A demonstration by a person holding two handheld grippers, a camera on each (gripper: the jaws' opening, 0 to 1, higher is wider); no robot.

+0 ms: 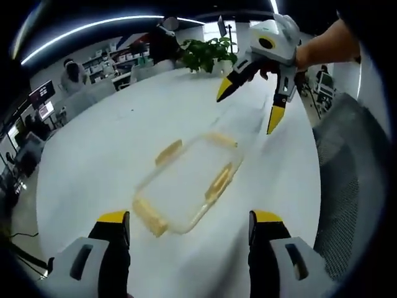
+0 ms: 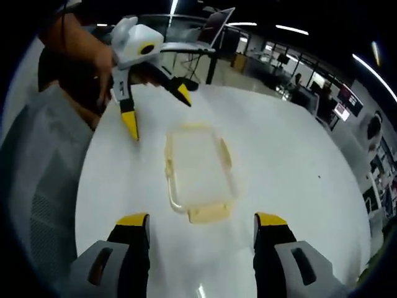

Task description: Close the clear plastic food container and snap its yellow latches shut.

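Note:
A clear plastic food container [image 1: 186, 183] [image 2: 197, 167] lies flat on the white table, lid on it, with yellow latches along its edges; one latch [image 2: 209, 214] juts out at its near end in the right gripper view. My left gripper [image 1: 189, 226] is open, its jaws wide on either side of the container's near corner and short of it. In the right gripper view my right gripper [image 2: 201, 230] is open too, just short of the near latch. Each gripper hangs above the container's far side in the other's view, right [image 1: 251, 105], left [image 2: 155, 108], jaws spread.
The round white table [image 1: 99, 161] [image 2: 291, 174] carries the container near one edge. A grey mesh chair [image 1: 353, 180] [image 2: 37, 180] stands close beside that edge. A potted plant [image 1: 208, 54] sits at the table's far side, with office desks and monitors beyond.

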